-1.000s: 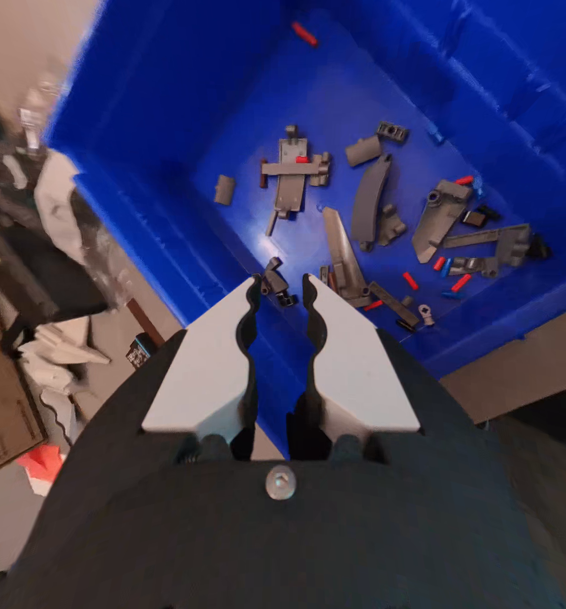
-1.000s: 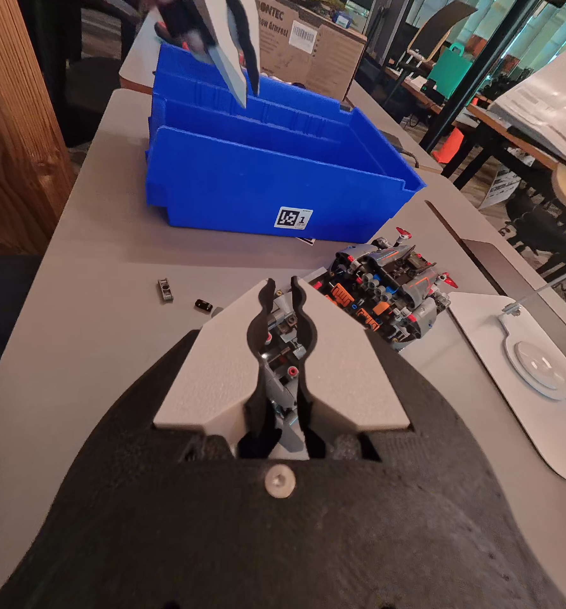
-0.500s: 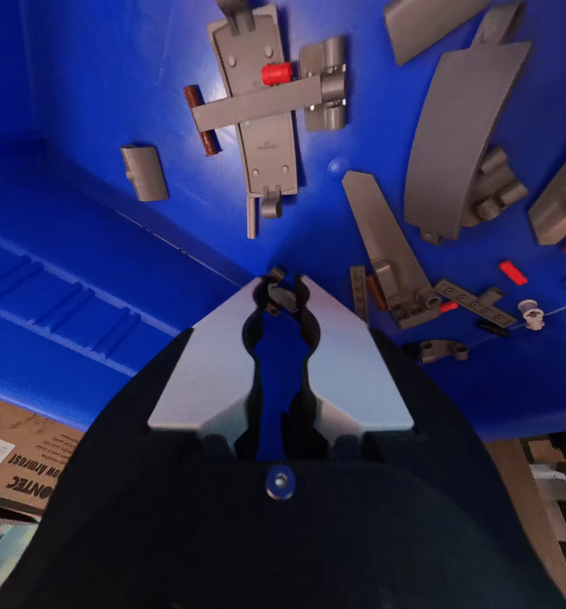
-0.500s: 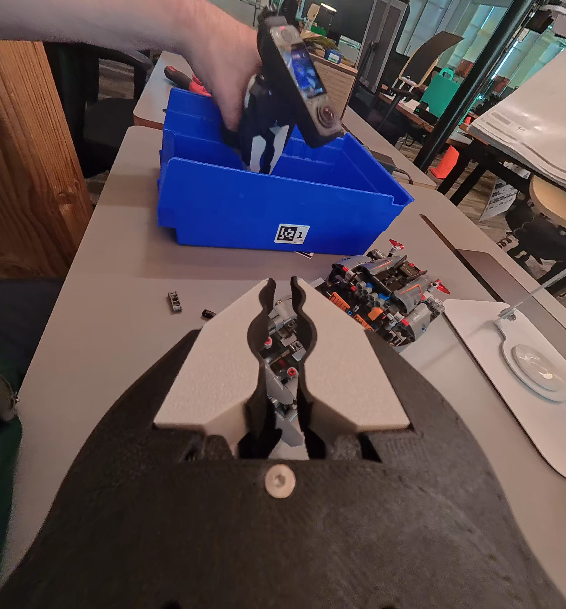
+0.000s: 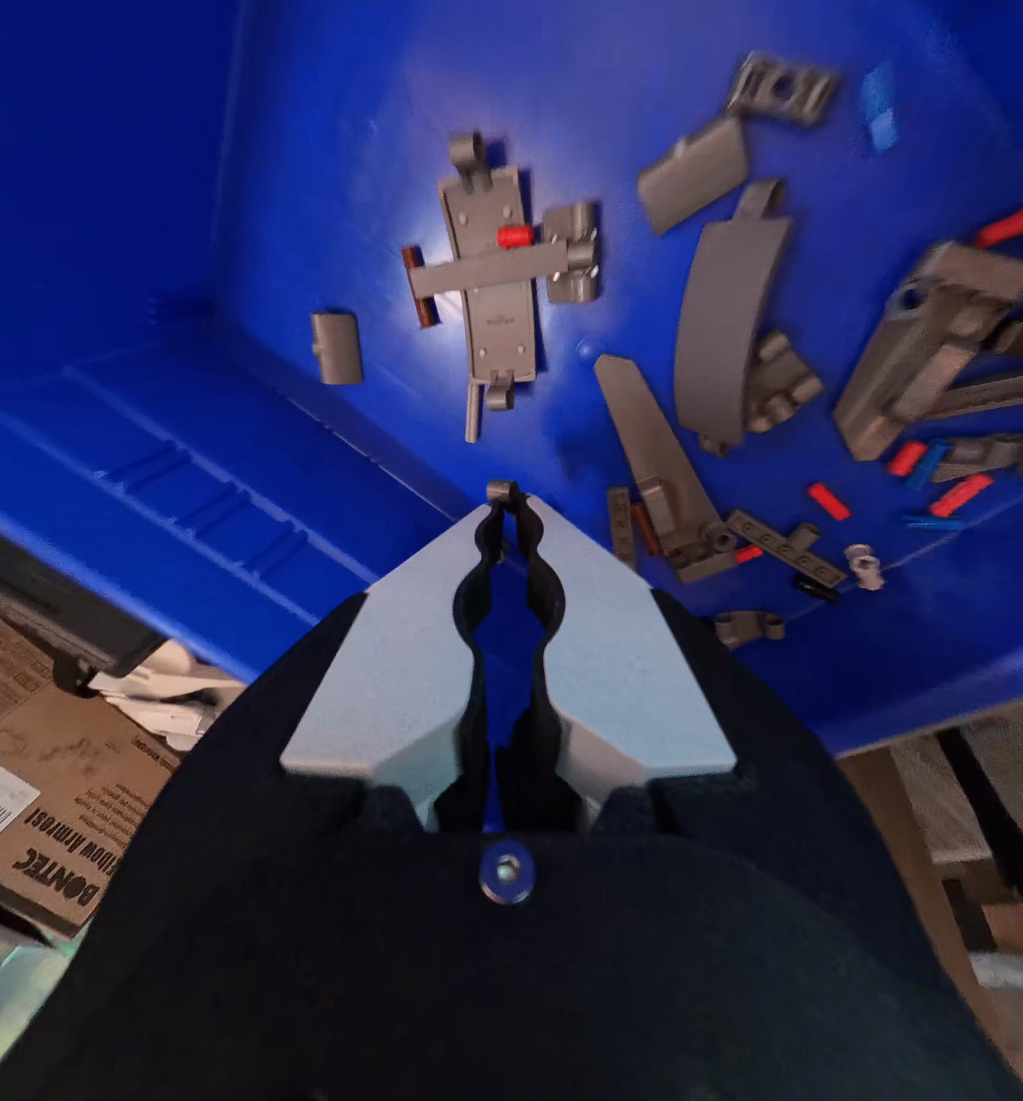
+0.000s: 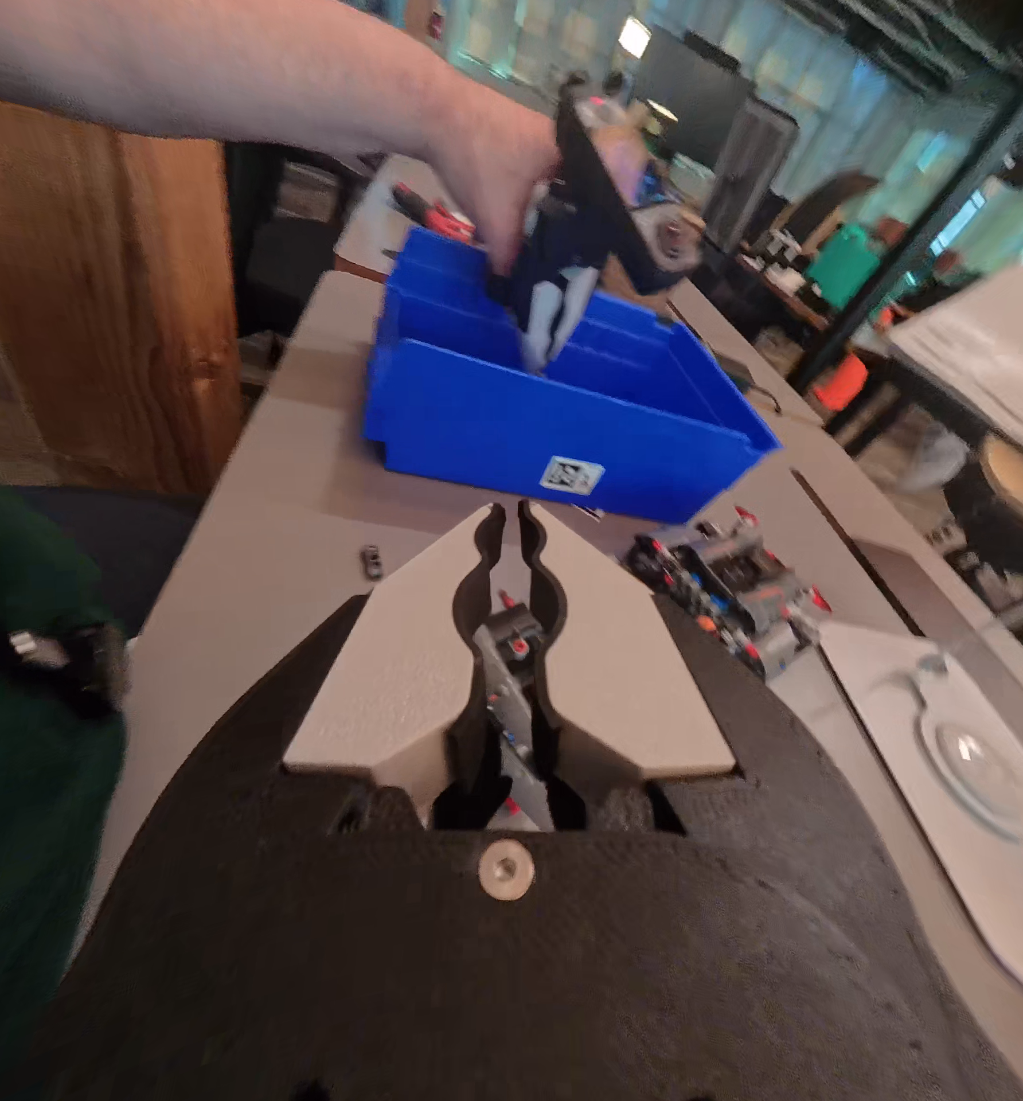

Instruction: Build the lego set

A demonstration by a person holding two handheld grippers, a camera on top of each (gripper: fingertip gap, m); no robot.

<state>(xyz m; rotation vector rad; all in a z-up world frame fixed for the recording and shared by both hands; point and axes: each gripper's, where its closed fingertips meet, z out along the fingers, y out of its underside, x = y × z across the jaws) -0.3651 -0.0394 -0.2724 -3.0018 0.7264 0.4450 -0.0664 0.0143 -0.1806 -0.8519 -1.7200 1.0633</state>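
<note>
Left wrist view: my left gripper [image 5: 508, 499] pinches a small grey piece [image 5: 500, 492] above the blue bin [image 5: 140, 417], ready to carry; my right gripper [image 6: 512, 513], nearly closed, steadies a grey part [image 6: 512, 667].

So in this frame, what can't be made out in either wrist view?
- Left wrist view: the small grey piece in the left gripper; its tips cover most of it.
- Right wrist view: the grey assembly inside the right gripper; fingers hide its shape.
- Right wrist view: blue bin contents, behind its wall.

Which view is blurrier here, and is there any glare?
Right wrist view: heavy motion smear on the blue bin, hand and lego model. Left wrist view: sharper centrally, blur toward the right edge, a white glare patch on the bin floor beside the grey plate assembly.
</note>
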